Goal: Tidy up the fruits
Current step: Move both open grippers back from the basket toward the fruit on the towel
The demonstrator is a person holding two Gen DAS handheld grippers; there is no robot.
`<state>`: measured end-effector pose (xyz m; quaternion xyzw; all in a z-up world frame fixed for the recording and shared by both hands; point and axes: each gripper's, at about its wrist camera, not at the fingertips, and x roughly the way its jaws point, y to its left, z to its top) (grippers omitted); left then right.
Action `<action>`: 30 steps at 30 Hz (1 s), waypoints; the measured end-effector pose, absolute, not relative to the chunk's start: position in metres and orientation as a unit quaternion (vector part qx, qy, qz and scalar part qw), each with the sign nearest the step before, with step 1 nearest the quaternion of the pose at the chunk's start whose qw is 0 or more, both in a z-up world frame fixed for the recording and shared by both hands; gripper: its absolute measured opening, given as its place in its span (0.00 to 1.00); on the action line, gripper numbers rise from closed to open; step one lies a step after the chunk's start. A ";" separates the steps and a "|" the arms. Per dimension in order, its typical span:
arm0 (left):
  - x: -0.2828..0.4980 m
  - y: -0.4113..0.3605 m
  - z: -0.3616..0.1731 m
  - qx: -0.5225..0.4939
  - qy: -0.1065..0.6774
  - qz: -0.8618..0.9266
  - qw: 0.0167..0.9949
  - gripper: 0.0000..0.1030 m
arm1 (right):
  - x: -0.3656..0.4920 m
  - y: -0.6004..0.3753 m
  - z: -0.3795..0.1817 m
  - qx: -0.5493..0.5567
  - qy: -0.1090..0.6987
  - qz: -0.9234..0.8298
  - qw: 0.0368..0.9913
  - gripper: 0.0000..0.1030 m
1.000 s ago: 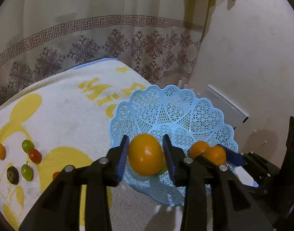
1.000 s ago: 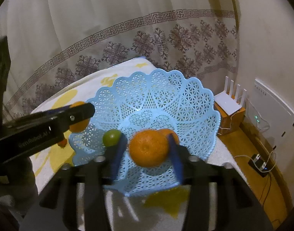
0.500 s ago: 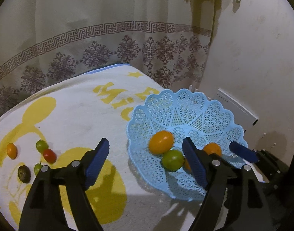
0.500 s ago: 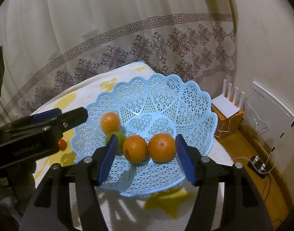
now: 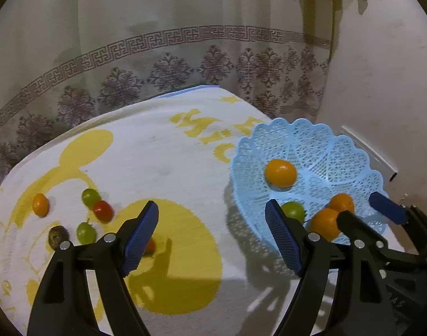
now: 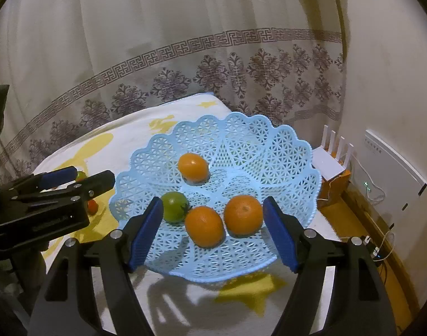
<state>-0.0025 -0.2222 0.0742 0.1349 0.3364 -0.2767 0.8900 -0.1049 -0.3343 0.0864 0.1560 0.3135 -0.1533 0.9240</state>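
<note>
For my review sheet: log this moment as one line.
basket: three oranges, one green tomato | left gripper: open, empty | right gripper: opening, nothing gripped | small fruits: on towel

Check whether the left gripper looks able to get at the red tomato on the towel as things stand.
Probably yes. The left gripper is open and empty, and the red tomato lies uncovered on the towel. A green fruit touches it, so the pads might nudge that.
</note>
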 end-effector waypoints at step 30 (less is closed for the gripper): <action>0.004 -0.131 0.079 0.101 0.320 -0.219 0.916 0.76 | -0.077 -0.262 0.097 0.134 0.317 -0.102 0.933 0.73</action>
